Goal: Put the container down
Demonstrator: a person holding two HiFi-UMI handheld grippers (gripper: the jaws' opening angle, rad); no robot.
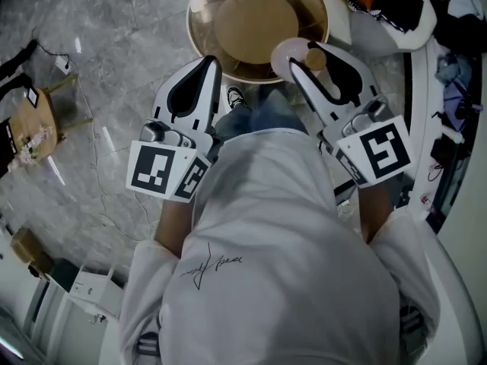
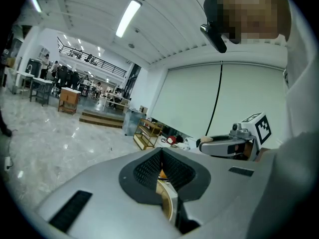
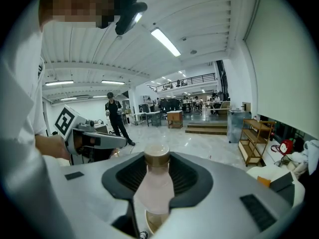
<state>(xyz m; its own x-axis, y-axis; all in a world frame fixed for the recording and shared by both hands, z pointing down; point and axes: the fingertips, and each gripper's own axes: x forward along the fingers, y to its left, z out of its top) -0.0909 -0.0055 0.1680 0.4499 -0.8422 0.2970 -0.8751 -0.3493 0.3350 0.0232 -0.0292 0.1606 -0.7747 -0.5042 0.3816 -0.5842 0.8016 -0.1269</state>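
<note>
Container point(image 3: 155, 185) between right gripper point(image 3: 156, 158) jaws (over table rim point(image 1: 195, 33))

Round table point(image 1: 255, 25) cut off at top, container point(image 1: 285, 52) partly behind right tool point(image 1: 303, 67)

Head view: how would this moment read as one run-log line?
right gripper: shut on pink container | left gripper: shut, empty | container: held by round table edge, not set down
</note>
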